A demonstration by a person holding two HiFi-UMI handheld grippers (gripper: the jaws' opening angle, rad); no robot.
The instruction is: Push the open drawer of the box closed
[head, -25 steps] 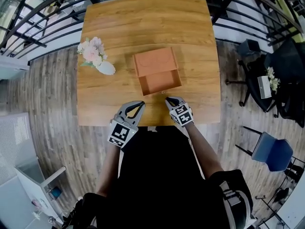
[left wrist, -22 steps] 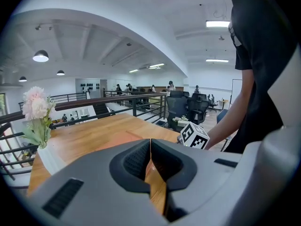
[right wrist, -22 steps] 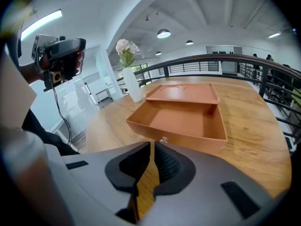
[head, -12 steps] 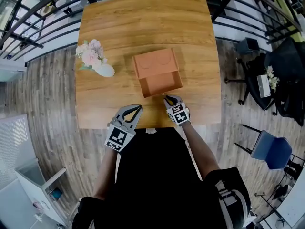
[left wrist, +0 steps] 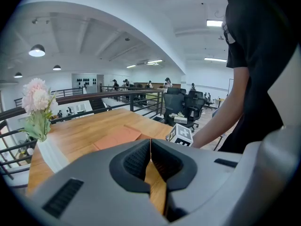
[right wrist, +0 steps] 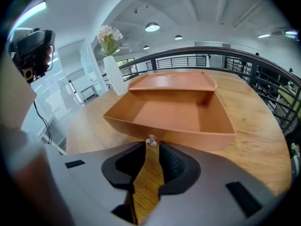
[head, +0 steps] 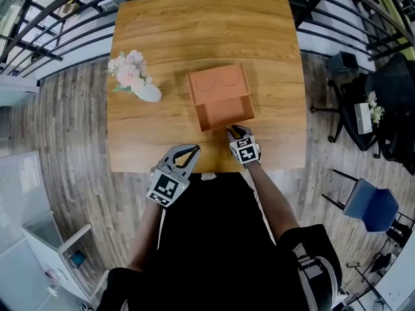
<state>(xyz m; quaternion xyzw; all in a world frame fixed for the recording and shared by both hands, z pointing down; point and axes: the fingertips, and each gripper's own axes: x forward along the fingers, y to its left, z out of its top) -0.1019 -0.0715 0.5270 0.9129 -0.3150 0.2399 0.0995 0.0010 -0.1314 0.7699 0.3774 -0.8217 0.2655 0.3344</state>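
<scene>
Orange drawer [right wrist: 174, 114] open, knob [right wrist: 151, 141] just ahead of narrowly parted right tongs [right wrist: 151, 147]; left tongs [left wrist: 150, 142] closed, aside.

We read table [head: 162, 37] as varnished wood, visible grain, satin sheen. Box [head: 217, 81] and drawer [right wrist: 178, 114]: smooth, matt, orange. Knob [right wrist: 151, 141]: clear, glossy. Vase [right wrist: 114, 76]: white, smooth. We see right gripper [right wrist: 151, 149] shell matt grey plastic; pads [right wrist: 173, 163] black, ribbed.

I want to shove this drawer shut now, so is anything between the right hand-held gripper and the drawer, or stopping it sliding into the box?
Nothing visible. The right hand-held gripper has its tips right at the knob on the drawer front. The drawer is empty, and nothing blocks its way into the box.
</scene>
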